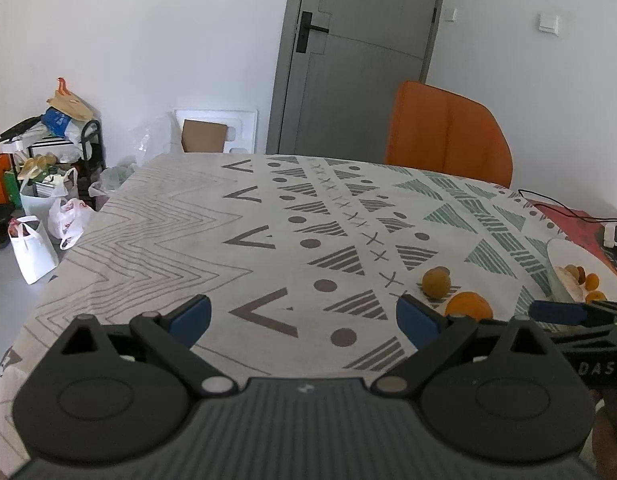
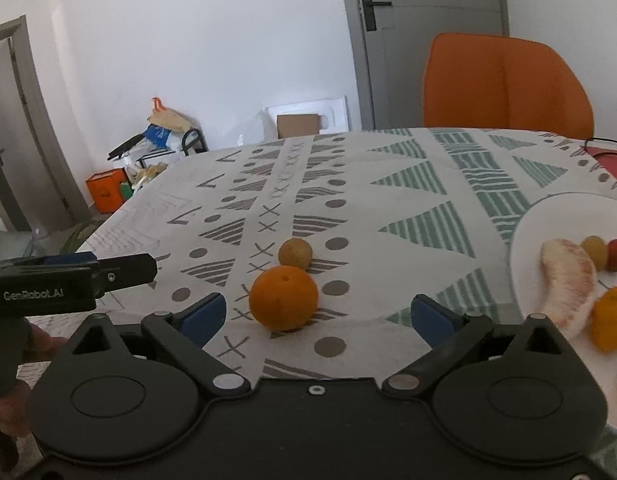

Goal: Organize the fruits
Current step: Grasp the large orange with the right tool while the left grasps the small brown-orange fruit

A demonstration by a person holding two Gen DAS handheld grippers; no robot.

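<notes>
Fruit is split between cloth and dish: a round, bright orange citrus (image 2: pixel 284 298) and a smaller, dull yellow-brown round fruit (image 2: pixel 295 253) lie close together on the patterned grey-and-green tablecloth (image 2: pixel 408 184), while a white round plate (image 2: pixel 548 216) to the right already carries a pale pink peeled citrus segment (image 2: pixel 568 284) and several small orange and reddish pieces.

Both hand-held tools hold nothing. The right gripper (image 2: pixel 318 316) hangs with its blue-padded fingers spread wide just short of the orange, which sits a little left of the midline between them. The left gripper (image 1: pixel 304 320) is likewise spread, over bare cloth, with both loose fruits off to its right.

Judging by its look, the orange is firm, moderately heavy and smooth-skinned, so it may roll when nudged; the pads should probably close across its widest girth, level and centred. The smaller fruit seems lighter and perhaps softer, wanting a gentler squeeze. The peeled segment looks fragile and moist.
</notes>
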